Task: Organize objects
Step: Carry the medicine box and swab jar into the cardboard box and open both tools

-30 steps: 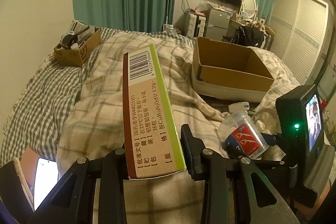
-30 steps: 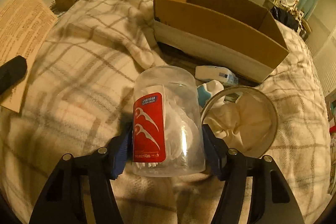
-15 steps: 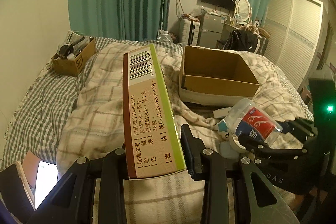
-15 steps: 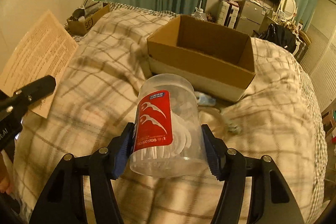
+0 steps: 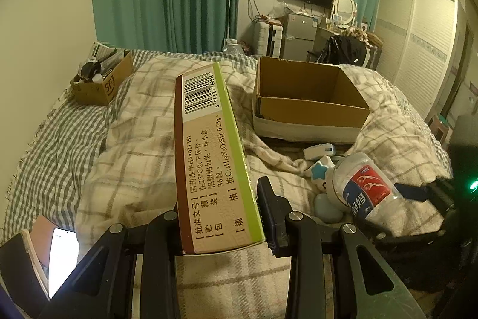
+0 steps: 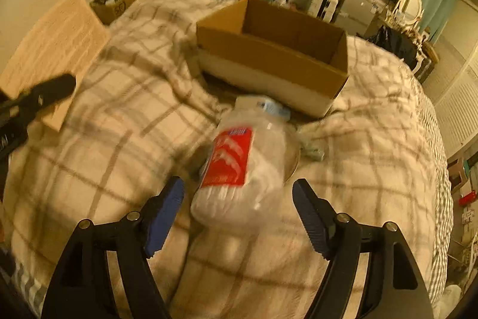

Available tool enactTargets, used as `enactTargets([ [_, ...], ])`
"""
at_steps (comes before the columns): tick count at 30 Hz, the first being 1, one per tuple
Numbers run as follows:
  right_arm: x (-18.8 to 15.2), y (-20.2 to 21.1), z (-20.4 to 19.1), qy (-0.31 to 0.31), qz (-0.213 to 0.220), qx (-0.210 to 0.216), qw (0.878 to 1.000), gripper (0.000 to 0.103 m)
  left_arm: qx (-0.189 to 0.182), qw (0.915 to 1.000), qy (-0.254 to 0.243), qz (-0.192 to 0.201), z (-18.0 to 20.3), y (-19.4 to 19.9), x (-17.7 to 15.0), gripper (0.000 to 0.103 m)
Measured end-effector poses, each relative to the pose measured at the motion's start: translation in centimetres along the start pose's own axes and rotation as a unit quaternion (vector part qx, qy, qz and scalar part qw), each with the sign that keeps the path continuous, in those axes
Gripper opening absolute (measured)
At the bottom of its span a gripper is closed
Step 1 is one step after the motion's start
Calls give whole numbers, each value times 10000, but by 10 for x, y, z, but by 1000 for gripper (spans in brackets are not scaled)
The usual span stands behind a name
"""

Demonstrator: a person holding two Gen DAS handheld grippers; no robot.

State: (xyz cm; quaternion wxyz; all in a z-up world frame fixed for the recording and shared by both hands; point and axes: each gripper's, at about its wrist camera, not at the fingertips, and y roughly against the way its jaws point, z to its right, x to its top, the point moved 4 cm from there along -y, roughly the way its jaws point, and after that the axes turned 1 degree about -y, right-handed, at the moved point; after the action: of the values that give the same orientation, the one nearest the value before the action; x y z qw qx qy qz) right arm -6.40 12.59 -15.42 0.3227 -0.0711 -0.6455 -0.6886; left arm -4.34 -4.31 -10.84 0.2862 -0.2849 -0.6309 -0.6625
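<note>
Right gripper letting go of the jar.
Jaws have just been opening, pads clear, jar dropping short of the box; left gripper clamping carton.

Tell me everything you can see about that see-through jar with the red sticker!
The clear plastic jar has a red label with white curved shapes, a blue band beside it, and white contents inside. It looks blurred and tilted above the checked blanket, in front of the empty cardboard box. The right gripper has just been opening; its blue-padded fingers stand either side without touching it.
</note>
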Motion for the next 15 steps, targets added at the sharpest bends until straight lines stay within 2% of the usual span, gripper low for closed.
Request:
enactTargets([
  [1,-1,-4,0,-8,-36,-58,10000,74,-27,10000,13,-5,-2,-1,-1,34],
  [2,-1,-7,0,-38,-38,-176,9998,62,-38,10000,19,-13,-3,-1,-2,34],
  [7,10,26,10,-283,715,-215,9968,62,-89,9999,93,-46,-11,-4,-5,34],
  [15,40,57,27,-324,1048,-198,9938,61,-95,9999,98,-1,-10,-2,0,34],
])
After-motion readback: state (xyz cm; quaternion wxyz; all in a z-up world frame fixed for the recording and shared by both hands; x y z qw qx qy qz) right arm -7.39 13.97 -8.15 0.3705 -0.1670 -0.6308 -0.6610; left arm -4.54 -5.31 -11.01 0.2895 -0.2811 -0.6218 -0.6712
